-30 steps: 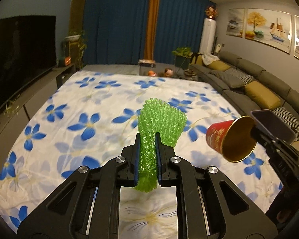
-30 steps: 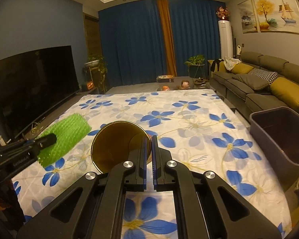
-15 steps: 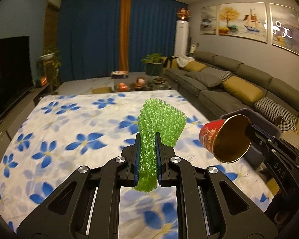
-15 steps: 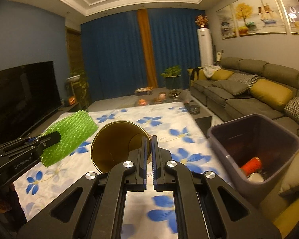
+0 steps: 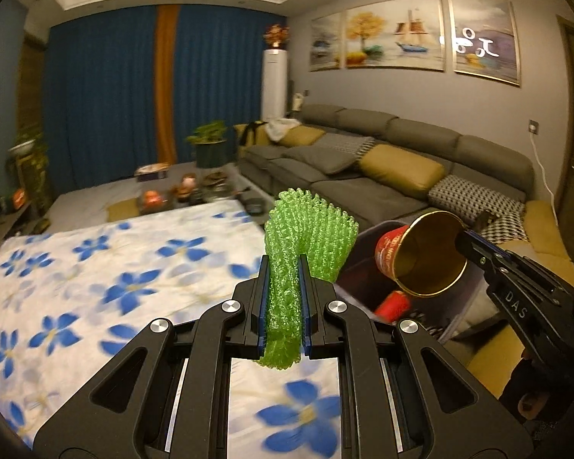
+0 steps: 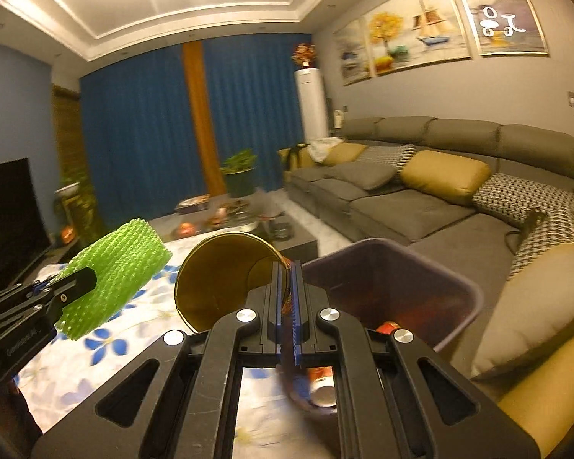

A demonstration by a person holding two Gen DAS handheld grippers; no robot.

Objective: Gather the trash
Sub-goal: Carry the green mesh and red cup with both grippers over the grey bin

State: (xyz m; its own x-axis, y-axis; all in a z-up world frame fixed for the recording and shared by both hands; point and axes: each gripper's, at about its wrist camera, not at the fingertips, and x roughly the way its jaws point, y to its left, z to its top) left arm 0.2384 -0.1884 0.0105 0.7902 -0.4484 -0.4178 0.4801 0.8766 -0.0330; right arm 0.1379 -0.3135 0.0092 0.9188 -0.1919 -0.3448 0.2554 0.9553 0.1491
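Above the dark bin point(image 6: 421, 267), left gripper point(image 5: 283, 267) pinches green foam netting point(image 5: 310, 237); right gripper point(image 6: 286, 267) clamps a gold-lined cup's point(image 6: 218, 279) rim.

The right gripper point(image 6: 286, 267) and paper cup point(image 5: 421, 256) hide most of the bin's point(image 6: 459, 287) contents.

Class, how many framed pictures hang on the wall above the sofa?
3, in a row: left picture, middle picture, right picture, above the sofa.

surface: blue-flowered white cloth point(image 5: 95, 267) | on it: nothing visible | beside it: dark bin point(image 6: 440, 279)
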